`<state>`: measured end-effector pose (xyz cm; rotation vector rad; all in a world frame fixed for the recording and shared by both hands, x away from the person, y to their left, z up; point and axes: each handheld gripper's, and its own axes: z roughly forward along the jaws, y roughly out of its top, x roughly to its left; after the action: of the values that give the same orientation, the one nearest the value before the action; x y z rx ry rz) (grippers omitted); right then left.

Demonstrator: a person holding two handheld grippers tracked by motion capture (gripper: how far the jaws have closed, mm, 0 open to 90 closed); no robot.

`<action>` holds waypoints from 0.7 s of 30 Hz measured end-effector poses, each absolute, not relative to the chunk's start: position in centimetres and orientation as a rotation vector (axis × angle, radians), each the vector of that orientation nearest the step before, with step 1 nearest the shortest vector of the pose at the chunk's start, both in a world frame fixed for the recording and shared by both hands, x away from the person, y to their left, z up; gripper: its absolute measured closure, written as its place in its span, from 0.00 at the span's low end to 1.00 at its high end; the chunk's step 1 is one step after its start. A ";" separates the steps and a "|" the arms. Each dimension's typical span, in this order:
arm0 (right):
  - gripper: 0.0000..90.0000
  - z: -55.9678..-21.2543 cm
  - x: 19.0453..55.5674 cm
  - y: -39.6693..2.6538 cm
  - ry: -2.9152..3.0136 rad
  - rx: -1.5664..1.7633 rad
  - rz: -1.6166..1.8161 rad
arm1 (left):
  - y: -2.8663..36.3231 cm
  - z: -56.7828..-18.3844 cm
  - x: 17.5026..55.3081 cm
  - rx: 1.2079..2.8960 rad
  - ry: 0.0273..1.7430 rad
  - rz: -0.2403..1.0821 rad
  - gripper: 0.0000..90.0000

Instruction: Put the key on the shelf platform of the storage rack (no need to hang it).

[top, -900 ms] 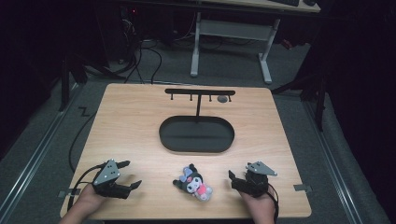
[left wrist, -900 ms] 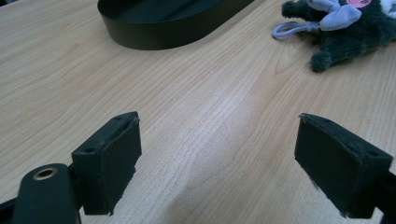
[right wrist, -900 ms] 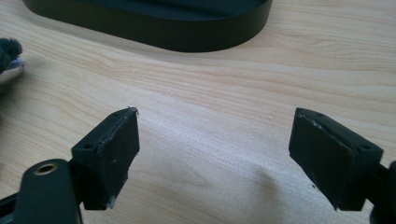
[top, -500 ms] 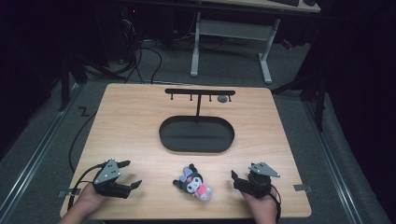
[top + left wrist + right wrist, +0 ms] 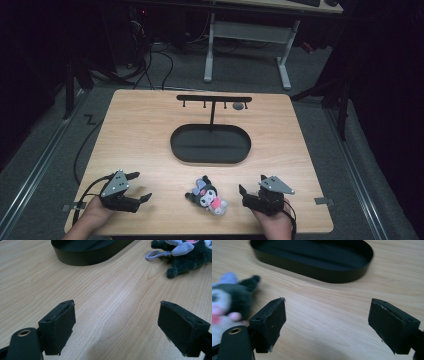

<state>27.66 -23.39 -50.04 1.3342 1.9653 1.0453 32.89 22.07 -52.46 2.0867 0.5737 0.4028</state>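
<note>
A small plush toy [image 5: 208, 196], dark with a white face, a lilac bow and pink clothing, lies on the wooden table near its front edge. It lies between my two grippers. My left gripper [image 5: 140, 186] is at the front left, open, with bare wood between its jaws [image 5: 117, 327]; the plush toy [image 5: 185, 253] and its lilac loop lie ahead to the right. My right gripper [image 5: 243, 194] sits just right of the toy, open and empty [image 5: 327, 325], with the plush toy [image 5: 229, 305] at its left.
A black oval tray [image 5: 210, 145] sits mid-table, also ahead in both gripper views as the tray [image 5: 87, 252] and tray [image 5: 317, 262]. Behind it stands a black T-shaped rack [image 5: 213, 100] with hooks. Desk legs and cables lie on the floor beyond the table.
The right gripper has edged slightly left toward the plush toy. The left gripper and the toy stay where they were.
</note>
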 end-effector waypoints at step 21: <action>0.43 -49.7 25.1 -15.1 2.209 1.032 1.203 | 22.0 -52.5 32.9 2.090 0.573 0.402 0.17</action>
<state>25.11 -15.14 -49.72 1.0321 2.2090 1.2031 32.91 22.03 -52.47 2.0896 0.5730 0.4019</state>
